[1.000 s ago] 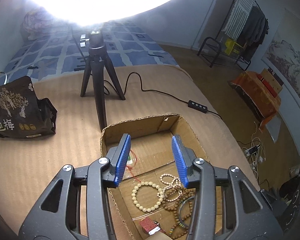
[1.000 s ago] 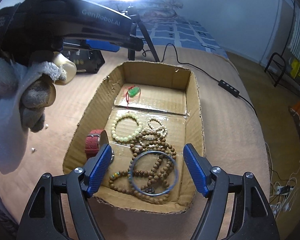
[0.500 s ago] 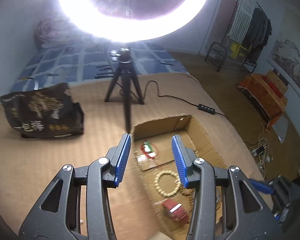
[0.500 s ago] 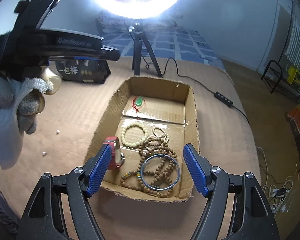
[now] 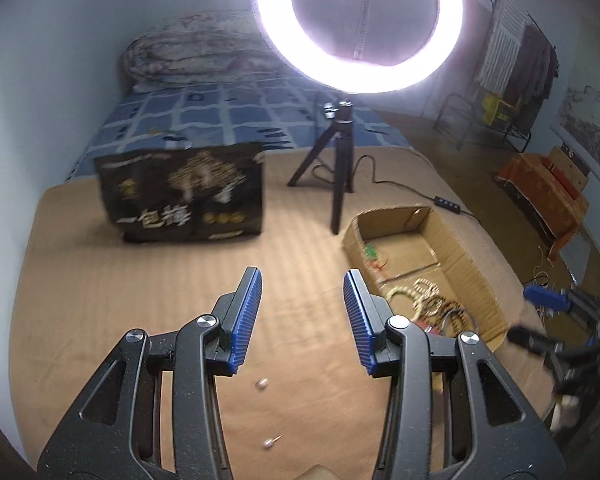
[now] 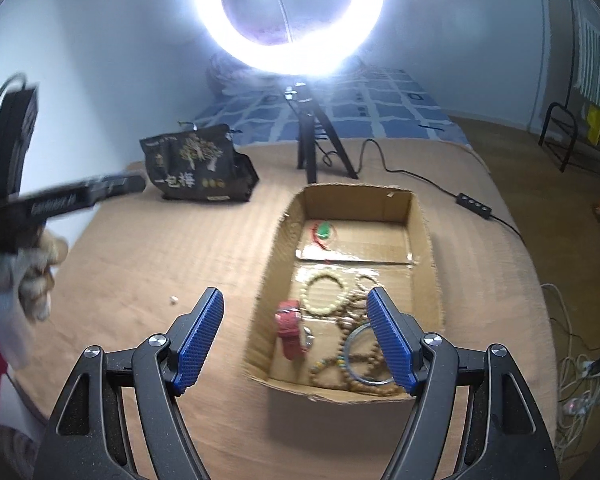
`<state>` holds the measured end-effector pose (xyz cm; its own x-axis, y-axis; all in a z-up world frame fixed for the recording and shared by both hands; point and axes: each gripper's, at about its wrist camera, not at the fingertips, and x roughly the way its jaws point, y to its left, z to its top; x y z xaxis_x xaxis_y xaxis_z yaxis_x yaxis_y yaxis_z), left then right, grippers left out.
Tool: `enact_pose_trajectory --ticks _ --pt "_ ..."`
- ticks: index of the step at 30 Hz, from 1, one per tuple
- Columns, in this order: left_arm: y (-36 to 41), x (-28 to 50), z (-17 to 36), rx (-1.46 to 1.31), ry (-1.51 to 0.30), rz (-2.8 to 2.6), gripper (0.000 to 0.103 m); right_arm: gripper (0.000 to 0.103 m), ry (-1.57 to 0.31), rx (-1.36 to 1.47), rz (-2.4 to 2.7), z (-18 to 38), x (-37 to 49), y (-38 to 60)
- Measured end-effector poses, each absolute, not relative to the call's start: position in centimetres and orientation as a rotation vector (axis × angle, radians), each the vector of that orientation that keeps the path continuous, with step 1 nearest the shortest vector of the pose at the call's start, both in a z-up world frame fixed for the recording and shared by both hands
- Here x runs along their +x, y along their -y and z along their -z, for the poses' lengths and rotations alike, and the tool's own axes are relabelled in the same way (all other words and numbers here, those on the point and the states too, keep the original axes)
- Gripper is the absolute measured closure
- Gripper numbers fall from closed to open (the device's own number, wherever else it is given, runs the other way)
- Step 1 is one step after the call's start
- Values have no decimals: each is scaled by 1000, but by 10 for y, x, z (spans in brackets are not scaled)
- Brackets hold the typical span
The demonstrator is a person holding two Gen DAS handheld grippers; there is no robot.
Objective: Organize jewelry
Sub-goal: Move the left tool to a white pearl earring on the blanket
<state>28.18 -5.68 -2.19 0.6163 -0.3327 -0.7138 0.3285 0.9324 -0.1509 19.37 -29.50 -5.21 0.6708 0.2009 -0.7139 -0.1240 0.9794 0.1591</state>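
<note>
A shallow cardboard box (image 6: 426, 240) on the tan bed cover holds the jewelry: a green pendant on red cord (image 6: 325, 232), a pale bead bracelet (image 6: 325, 293), a red watch strap (image 6: 290, 330), brown bead strings (image 6: 354, 368) and a blue-grey bangle (image 6: 360, 356). My right gripper (image 6: 296, 336) is open and empty, above the box's near end. My left gripper (image 5: 302, 316) is open and empty over the bare cover left of the box (image 5: 460, 256). Two small pearl-like earrings (image 5: 262, 383) (image 5: 271, 442) lie on the cover under it. One shows in the right wrist view (image 6: 173, 300).
A black snack bag (image 5: 184, 196) stands at the back left. A ring light on a tripod (image 5: 342, 152) stands behind the box, its cable and switch (image 6: 473, 202) running right. The bed edge drops to the floor on the right, with cables (image 6: 580, 364) there.
My left gripper has swung left, off the box and over the bare cover. My right gripper has pulled back and shifted left, so the box sits farther away. Both stay open.
</note>
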Motion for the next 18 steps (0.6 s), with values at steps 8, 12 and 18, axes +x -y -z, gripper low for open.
enact_pose_trajectory --ticks 8,12,18 --pt "-2 238 58 -54 -860 364 60 29 -825 140 -245 55 208 265" --pt "-19 216 76 -48 -872 357 60 29 -839 159 -294 62 217 243" --pt "-22 187 103 -21 -862 381 60 29 -862 85 -337 80 220 213"
